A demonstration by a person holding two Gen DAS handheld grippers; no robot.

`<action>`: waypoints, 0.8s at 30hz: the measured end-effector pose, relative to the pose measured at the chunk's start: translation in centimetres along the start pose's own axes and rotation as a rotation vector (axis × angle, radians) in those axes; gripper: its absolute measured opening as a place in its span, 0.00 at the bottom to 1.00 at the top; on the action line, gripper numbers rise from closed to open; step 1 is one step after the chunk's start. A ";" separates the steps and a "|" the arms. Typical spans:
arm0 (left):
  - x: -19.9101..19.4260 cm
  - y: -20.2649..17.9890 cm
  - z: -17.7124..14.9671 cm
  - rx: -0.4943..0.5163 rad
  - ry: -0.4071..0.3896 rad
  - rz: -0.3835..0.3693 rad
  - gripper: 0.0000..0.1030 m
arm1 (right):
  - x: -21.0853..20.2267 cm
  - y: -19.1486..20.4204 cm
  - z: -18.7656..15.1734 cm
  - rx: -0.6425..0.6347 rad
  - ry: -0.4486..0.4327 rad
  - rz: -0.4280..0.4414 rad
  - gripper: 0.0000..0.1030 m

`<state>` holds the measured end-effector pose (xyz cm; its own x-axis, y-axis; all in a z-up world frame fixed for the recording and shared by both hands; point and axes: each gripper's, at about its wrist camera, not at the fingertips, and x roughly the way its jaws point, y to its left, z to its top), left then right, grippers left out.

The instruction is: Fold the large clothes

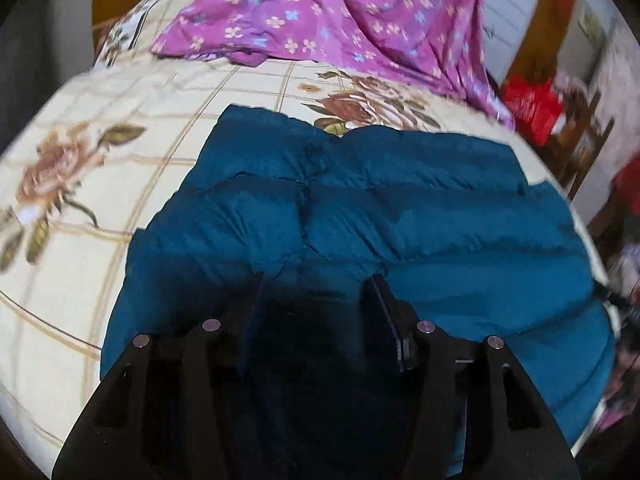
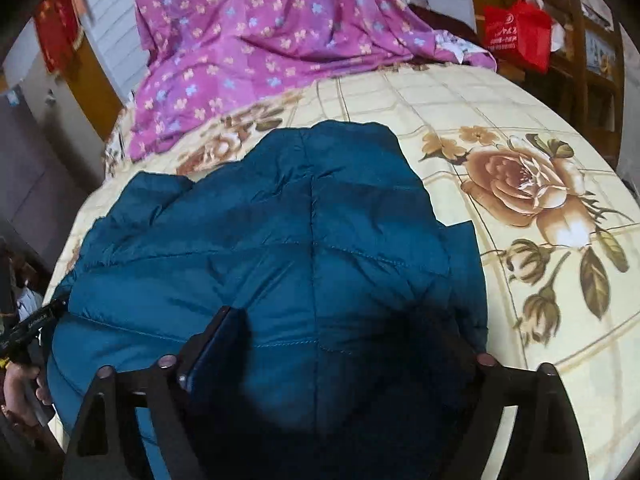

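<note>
A teal quilted puffer jacket (image 1: pixel 400 208) (image 2: pixel 280 220) lies in a folded bundle on a cream bedsheet with a rose print (image 1: pixel 100 200) (image 2: pixel 520 120). My left gripper (image 1: pixel 314 288) hovers low over the jacket's near part with its jaws apart. The fabric lies under them and is not pinched. My right gripper (image 2: pixel 344 332) stands wide open over the jacket's near right part, and its right finger is lost in dark shadow. The left tool and the hand holding it (image 2: pixel 24 380) show at the left edge of the right wrist view.
A purple flowered quilt (image 1: pixel 320 12) (image 2: pixel 260 32) is heaped at the far end of the bed. Beyond the bed's far right corner, a red bag (image 2: pixel 516 36) (image 1: pixel 528 100) sits by wooden furniture (image 2: pixel 592 60). Bare sheet lies on both sides of the jacket.
</note>
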<state>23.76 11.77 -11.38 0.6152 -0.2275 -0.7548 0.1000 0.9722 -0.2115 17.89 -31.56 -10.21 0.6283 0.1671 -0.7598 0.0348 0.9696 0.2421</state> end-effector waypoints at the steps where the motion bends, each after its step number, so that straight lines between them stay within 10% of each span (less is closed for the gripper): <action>1: 0.1 0.1 0.0 -0.003 0.003 -0.006 0.49 | 0.2 -0.2 -0.1 -0.001 -0.005 0.006 0.92; 11: -8.9 -3.4 -3.0 0.098 -0.034 0.035 0.50 | -5.8 3.0 -0.7 0.006 -0.009 -0.032 0.93; 16: -14.4 -6.4 -8.9 0.167 -0.077 0.048 0.76 | -12.1 7.4 -5.6 -0.002 -0.019 -0.049 0.93; 24: -20.6 -12.9 -18.1 0.393 -0.237 0.260 0.76 | -18.5 13.1 -15.9 -0.068 -0.069 -0.030 0.94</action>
<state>-4.40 2.94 -4.36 0.8142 -0.0015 -0.5805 0.1784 0.9523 0.2477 -5.60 -19.08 -2.56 0.6799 0.1276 -0.7222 0.0026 0.9843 0.1764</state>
